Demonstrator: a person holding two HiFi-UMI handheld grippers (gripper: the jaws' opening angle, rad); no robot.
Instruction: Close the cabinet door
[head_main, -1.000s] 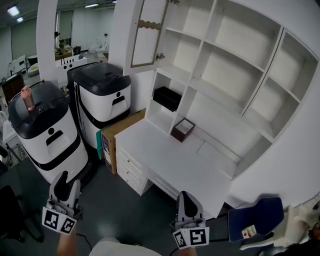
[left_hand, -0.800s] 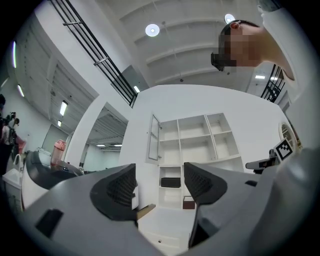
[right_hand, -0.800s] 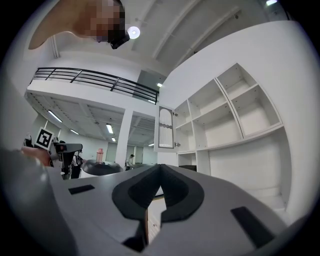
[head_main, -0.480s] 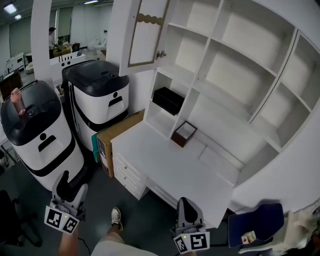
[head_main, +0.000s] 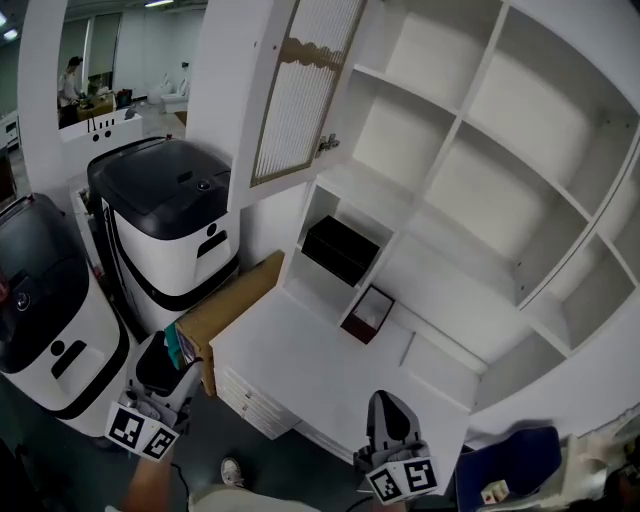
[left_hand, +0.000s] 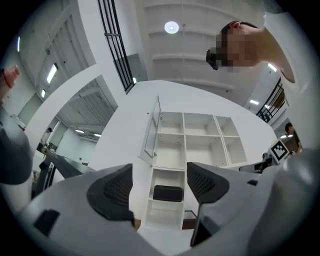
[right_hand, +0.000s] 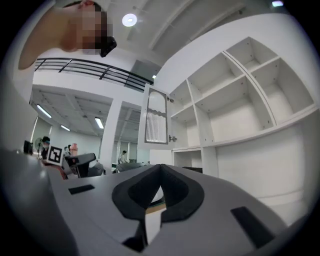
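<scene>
A tall white shelf unit (head_main: 480, 180) is filling the far right. Its slatted cabinet door (head_main: 300, 90) is standing open at the upper left compartment, swung out leftward. Nearer, the left gripper (head_main: 168, 366) is spread wide and empty, its jaws having just been opening. The right gripper (head_main: 390, 406) is sitting closed on nothing.

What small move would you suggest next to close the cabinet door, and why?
Probably lift the left tool toward the free edge of the cabinet door: it stands swung open, high above the desk, while that tool, jaws just opened and empty, is low.
</scene>
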